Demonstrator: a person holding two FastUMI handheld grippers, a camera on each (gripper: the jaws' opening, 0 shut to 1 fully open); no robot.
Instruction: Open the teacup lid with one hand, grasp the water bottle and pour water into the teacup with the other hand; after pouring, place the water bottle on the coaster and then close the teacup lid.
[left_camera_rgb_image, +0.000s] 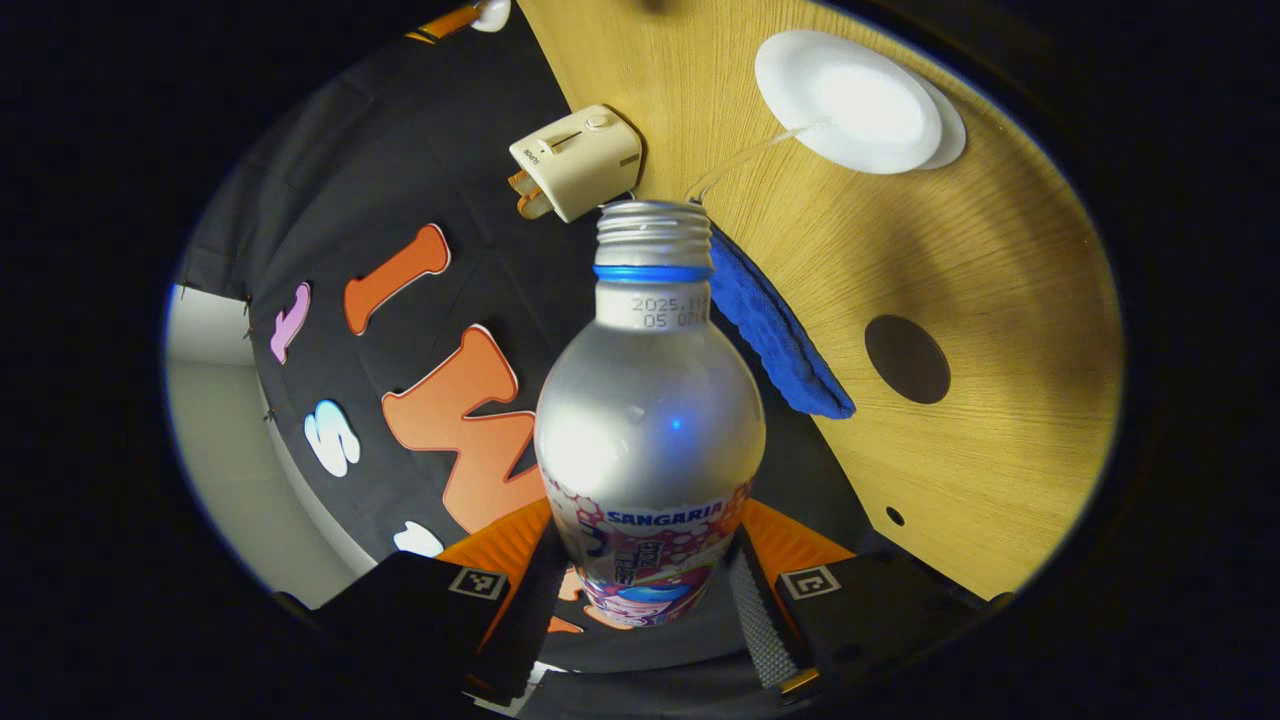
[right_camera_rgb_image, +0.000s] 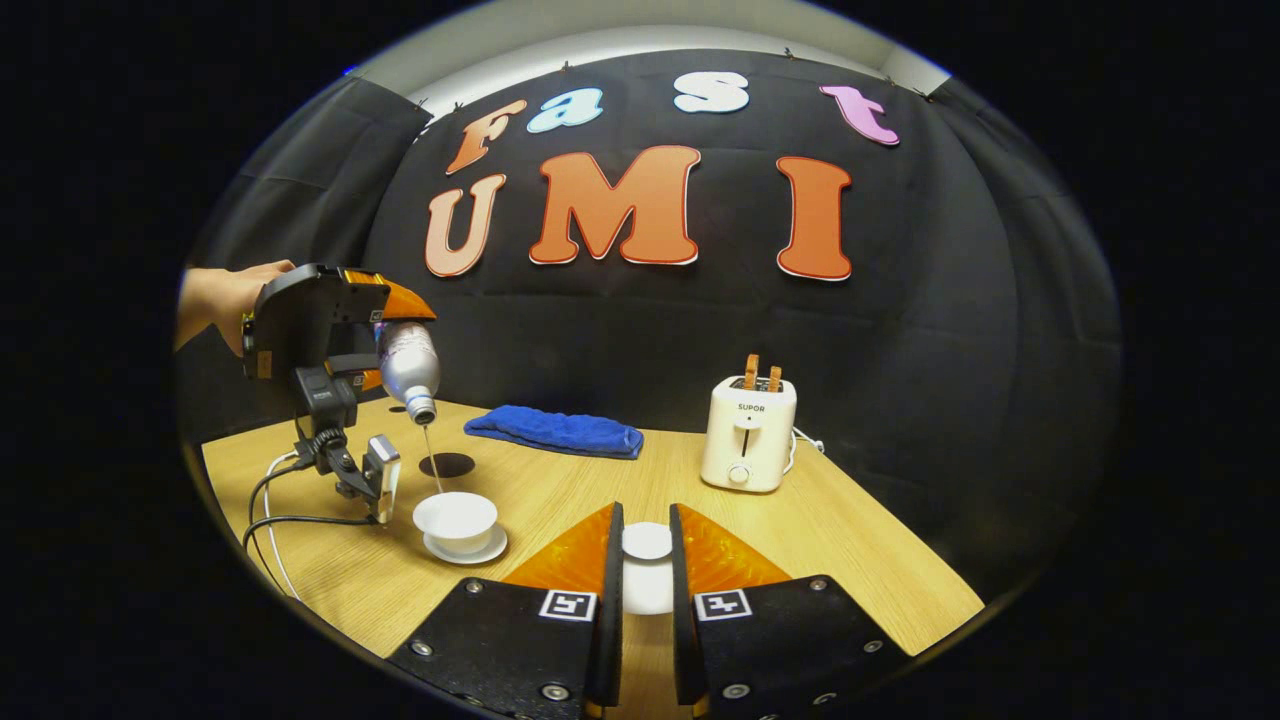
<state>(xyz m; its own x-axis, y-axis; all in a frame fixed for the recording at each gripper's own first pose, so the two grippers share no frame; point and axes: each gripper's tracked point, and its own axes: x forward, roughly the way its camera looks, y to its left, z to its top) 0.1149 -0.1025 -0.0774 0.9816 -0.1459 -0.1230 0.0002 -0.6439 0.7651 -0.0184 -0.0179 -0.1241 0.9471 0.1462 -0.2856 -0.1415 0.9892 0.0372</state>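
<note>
A silver water bottle (left_camera_rgb_image: 650, 430) with its cap off is clamped between the fingers of my left gripper (left_camera_rgb_image: 645, 600). It tilts mouth-down over the white teacup (left_camera_rgb_image: 850, 100), and a thin stream of water (left_camera_rgb_image: 745, 160) runs into the cup. In the right gripper view the same bottle (right_camera_rgb_image: 408, 365) hangs from the left gripper (right_camera_rgb_image: 388, 345) above the open teacup (right_camera_rgb_image: 456, 517) on its saucer (right_camera_rgb_image: 470, 548). My right gripper (right_camera_rgb_image: 647, 565) is shut on the white teacup lid (right_camera_rgb_image: 647, 541), held low over the table. A dark round coaster (right_camera_rgb_image: 447, 464) lies just behind the cup.
A blue folded cloth (right_camera_rgb_image: 555, 430) lies at the back of the wooden table (right_camera_rgb_image: 800, 530). A white toaster (right_camera_rgb_image: 747, 432) with toast stands at the right rear. A person's hand (right_camera_rgb_image: 225, 300) holds the left gripper, and cables (right_camera_rgb_image: 270, 510) trail from it near the table's left edge.
</note>
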